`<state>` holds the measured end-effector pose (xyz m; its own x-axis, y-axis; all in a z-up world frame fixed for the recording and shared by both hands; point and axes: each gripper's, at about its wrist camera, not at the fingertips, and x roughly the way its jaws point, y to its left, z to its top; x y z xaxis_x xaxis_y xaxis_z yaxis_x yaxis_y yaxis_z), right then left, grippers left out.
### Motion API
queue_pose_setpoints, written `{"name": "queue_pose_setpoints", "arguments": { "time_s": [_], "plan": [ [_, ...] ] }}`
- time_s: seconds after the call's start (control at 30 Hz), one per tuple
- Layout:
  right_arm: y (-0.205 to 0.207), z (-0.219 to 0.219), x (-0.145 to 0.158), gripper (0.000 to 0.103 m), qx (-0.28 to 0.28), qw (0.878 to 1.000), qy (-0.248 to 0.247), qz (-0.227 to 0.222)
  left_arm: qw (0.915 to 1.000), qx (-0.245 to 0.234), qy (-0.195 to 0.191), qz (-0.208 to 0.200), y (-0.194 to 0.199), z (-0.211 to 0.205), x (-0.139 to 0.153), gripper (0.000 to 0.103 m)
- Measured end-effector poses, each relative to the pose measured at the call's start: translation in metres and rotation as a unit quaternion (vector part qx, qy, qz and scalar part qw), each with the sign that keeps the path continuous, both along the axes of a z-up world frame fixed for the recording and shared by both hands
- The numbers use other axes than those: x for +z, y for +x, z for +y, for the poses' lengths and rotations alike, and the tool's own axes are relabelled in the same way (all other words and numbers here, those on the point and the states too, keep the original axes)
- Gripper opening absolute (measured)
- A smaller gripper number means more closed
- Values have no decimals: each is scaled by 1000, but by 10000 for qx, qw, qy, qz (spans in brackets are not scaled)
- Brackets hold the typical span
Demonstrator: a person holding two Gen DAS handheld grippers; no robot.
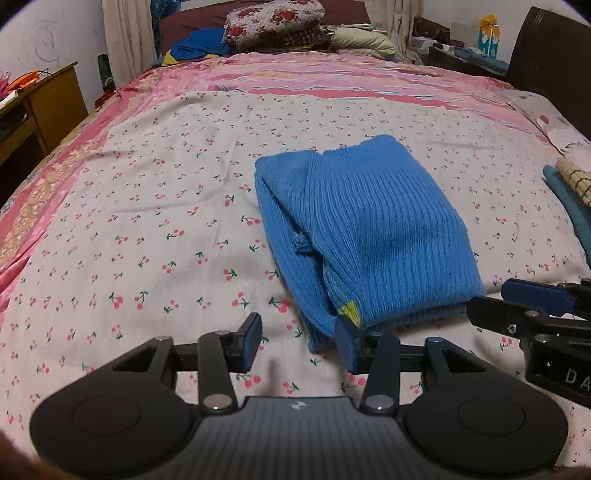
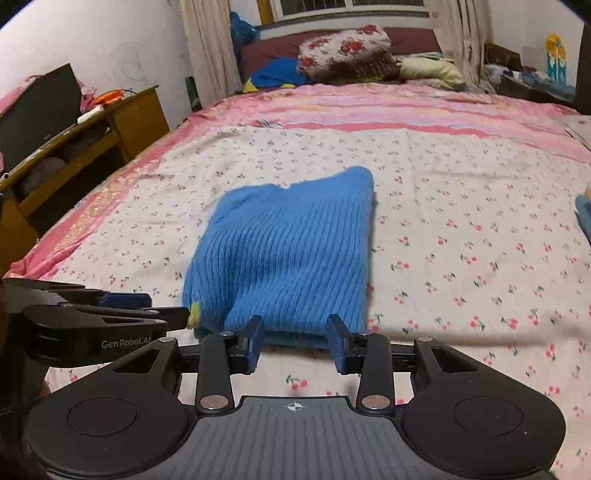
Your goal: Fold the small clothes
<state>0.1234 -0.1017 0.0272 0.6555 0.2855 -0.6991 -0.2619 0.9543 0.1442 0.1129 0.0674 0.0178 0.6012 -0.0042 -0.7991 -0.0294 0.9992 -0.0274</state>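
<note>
A blue ribbed knit (image 1: 365, 229) lies folded into a thick bundle on the bed (image 1: 147, 206), on the part of the sheet printed with small cherries. A pink striped band of bedding runs across behind it. The ribs run from the near edge toward the far edge, and a small yellow-green patch (image 1: 351, 308) shows at the near left corner of the bundle.

The left claw (image 1: 299, 343) is spread, with nothing pinched. Its left finger stands over bare sheet, while its right finger (image 1: 345, 347) sits right at the knit's near left corner, just below the yellow-green patch (whether it touches the cloth cannot be told). In the right wrist view, the left claw (image 2: 173, 314) comes in from the left edge, its tips at that same corner.

The right claw (image 2: 295, 339) is spread as well. Its two blue fingers (image 2: 255, 341) stand on either side of the knit's near edge, and the folded layers show between them, but the pads do not press on the cloth. In the left wrist view, the right claw (image 1: 487, 299) appears at the right edge, its tips just beside the knit's near right corner.

At the far end of the bed lie a floral pillow (image 1: 273, 18) and some other bedding. A wooden desk (image 2: 110, 125) stands to the left of the bed.
</note>
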Motion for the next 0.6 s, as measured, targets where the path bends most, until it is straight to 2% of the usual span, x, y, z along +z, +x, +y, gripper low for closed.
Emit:
{"name": "queue_pose_setpoints", "arguments": {
  "time_s": [0.03,0.1,0.17,0.33,0.6],
  "plan": [
    [-2,0,0,39,-38,10000,-18,3,10000,4,4,0,-2,-1,1,55],
    [-4,-1,0,39,-68,10000,-14,15,10000,17,-67,6,-6,-3,2,69],
    [-6,-1,1,40,-121,9999,13,70,9999,39,-136,49,-10,-5,2,75],
    [-12,-4,-3,45,-225,9995,-6,210,9997,106,-190,145,-20,-11,-1,80],
    [-24,-10,-13,45,-390,9984,-96,404,9997,132,-136,155,-35,-18,0,86]
  ]
}}
